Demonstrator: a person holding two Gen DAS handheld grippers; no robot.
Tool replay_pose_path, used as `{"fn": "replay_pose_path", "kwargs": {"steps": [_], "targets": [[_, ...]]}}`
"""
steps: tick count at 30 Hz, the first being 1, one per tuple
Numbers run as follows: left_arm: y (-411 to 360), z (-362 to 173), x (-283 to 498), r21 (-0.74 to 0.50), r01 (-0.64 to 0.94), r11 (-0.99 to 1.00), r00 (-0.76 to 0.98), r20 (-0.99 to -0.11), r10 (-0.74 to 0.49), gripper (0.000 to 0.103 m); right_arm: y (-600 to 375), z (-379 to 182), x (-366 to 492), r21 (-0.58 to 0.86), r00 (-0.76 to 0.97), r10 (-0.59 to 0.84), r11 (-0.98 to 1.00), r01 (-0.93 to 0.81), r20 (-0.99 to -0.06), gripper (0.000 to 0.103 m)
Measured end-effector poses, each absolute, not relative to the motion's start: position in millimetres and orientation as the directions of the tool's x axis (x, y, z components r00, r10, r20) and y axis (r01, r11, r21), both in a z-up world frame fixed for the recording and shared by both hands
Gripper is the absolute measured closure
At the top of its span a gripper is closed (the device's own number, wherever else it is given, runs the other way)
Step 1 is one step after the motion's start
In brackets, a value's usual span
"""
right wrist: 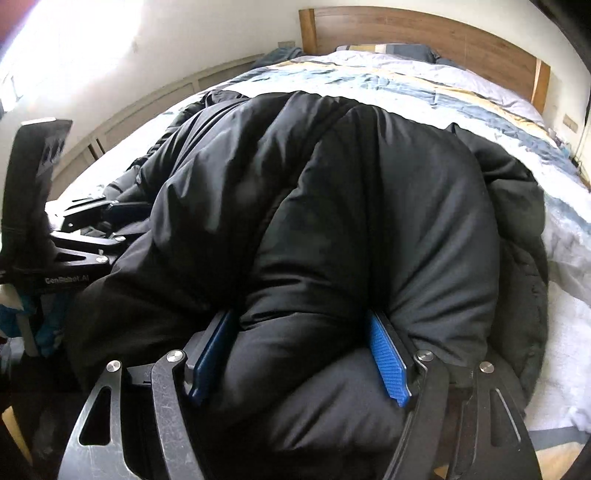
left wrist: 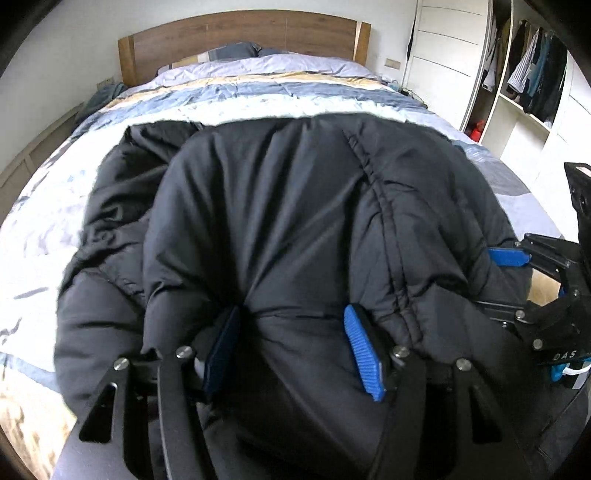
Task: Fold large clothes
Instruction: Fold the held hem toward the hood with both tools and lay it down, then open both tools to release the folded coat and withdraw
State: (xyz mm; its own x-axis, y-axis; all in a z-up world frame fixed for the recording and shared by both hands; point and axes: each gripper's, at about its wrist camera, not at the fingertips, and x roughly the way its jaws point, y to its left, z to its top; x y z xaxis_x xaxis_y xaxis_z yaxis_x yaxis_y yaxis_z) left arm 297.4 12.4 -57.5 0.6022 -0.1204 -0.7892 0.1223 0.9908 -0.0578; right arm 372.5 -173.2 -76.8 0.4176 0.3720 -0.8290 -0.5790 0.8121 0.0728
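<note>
Jacket: black puffy jacket lies folded over on the striped bed.
Left gripper: clamped on a thick fold.
Right gripper: clamped on the jacket's padded edge.

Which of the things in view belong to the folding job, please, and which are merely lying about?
Part of the job:
- black puffer coat
- left gripper, closed on a thick fold of it
- right gripper, closed on another fold
- bed, the work surface

Just lying about:
- pillows
- headboard
- wardrobe with hanging clothes
</note>
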Motion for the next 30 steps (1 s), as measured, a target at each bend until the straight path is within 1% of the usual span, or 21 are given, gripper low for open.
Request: {"fn": "replay_pose_path", "kwargs": {"steps": [3,5,8,14,19,26,30], "targets": [[14,-43,279,-0.049,0.128,0.991,0.628,-0.769,-0.119,0.046,-177,-60,364,0.066,0.431,0.371,0.815,-0.576,-0.822,0.032],[13,-48,271,-0.019,0.126,0.992,0.619,-0.780,-0.094,0.046,-182,-57,358,0.066,0.440,0.374,0.817,-0.573,-0.816,0.031],[12,-54,264,-0.011,0.120,0.993,0.604,-0.793,-0.081,0.046,-188,-61,348,0.075,0.434,0.363,0.830,-0.552,-0.824,0.031],[8,-41,247,0.000,0.112,0.994,0.596,-0.800,-0.067,0.046,-191,-48,328,0.081,0.441,0.352,0.847,-0.526,-0.826,0.031],[7,-24,222,0.013,0.094,0.996,0.618,-0.785,-0.048,0.046,-201,-34,309,0.103,0.450,0.360,0.860,-0.500,-0.817,0.031],[16,7,185,0.039,0.002,0.999,0.665,-0.747,0.028,0.046,-211,-15,277,0.105,0.486,0.357,0.876,-0.471,-0.798,0.031],[20,20,164,0.078,-0.053,0.996,0.679,-0.728,0.093,0.046,-217,-9,260,0.097,0.504,0.345,0.886,-0.453,-0.792,0.030]]}}
